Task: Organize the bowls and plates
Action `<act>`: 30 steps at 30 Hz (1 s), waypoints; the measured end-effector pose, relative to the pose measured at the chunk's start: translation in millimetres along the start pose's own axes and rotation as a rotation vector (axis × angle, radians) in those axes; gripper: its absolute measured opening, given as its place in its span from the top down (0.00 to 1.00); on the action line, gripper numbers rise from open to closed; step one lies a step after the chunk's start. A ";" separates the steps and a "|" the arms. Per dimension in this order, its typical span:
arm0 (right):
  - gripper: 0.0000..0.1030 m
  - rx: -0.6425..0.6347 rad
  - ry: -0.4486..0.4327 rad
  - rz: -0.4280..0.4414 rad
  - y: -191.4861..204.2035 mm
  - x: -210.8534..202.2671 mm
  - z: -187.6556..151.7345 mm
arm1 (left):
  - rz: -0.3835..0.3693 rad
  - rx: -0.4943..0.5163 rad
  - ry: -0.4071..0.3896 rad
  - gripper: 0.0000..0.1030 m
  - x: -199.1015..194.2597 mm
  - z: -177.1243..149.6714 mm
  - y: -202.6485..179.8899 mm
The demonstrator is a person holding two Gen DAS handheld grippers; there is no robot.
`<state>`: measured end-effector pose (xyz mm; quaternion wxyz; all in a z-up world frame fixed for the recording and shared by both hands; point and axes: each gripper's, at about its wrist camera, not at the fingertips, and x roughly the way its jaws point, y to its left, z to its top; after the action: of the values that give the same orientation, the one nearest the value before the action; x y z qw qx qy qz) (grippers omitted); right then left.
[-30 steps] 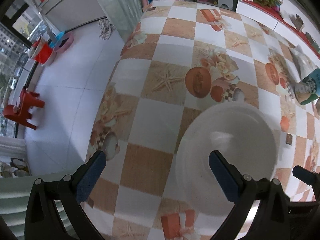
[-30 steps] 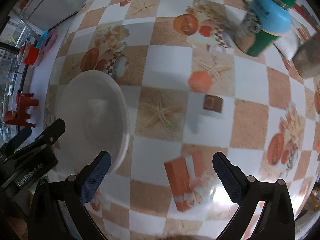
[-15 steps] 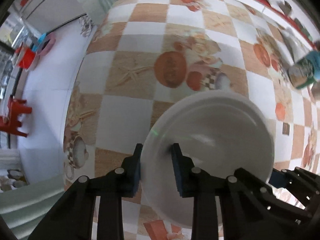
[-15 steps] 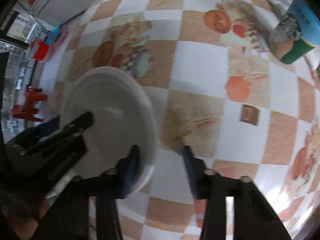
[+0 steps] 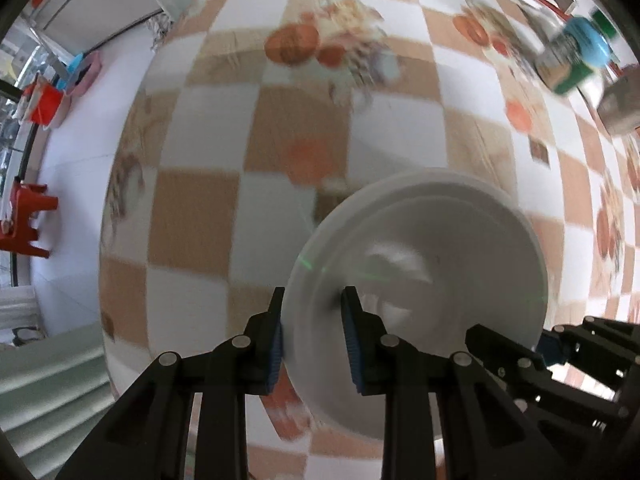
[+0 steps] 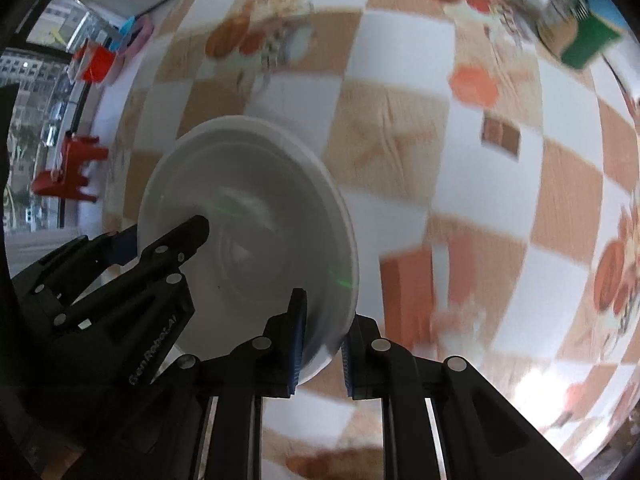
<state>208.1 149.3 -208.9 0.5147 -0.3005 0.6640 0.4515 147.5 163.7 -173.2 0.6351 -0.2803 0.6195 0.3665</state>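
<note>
The white bowl (image 5: 432, 264), lower right of frame, is pinched at opposite rims by left gripper (image 5: 313, 336) and right gripper (image 6: 322, 340), probably for a level lift.

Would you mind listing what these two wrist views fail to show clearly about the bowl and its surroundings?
- White bowl, left wrist view: its near underside is hidden behind the left gripper, and whether it has left the table cannot be told.
- Bowl, right wrist view: the near rim is covered by the right gripper.
- Green and blue container: label smeared by motion blur.
- Grey object: cut off at the right edge, blurred.
</note>
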 end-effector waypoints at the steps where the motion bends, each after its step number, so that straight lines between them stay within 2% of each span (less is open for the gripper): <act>1: 0.83 -0.001 0.008 -0.003 -1.7 1.1 -6.3 | 0.004 0.003 0.007 0.72 0.3 -7.5 -2.7; 13: 0.83 -0.015 0.124 -0.018 0.9 10.1 -89.0 | 0.002 -0.002 0.091 0.72 -0.1 -97.3 -15.3; 20: 0.82 -0.017 0.156 -0.017 3.9 10.2 -124.8 | 0.005 0.012 0.081 0.72 -10.2 -118.7 -16.0; 26: 0.82 0.005 0.122 -0.003 -5.3 -14.5 -143.9 | -0.010 0.013 0.033 0.72 -38.0 -123.3 -21.2; 28: 0.82 0.013 0.110 0.002 -11.7 -25.3 -147.8 | -0.011 0.024 0.020 0.72 -55.2 -124.5 -41.8; 30: 0.82 0.023 0.094 0.006 -18.5 -35.4 -153.9 | -0.012 0.049 0.005 0.72 -71.1 -137.9 -41.7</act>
<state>170.9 -0.5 -170.8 0.4852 -0.3136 0.6934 0.4306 103.8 19.6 -117.1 0.6427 -0.2692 0.6281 0.3465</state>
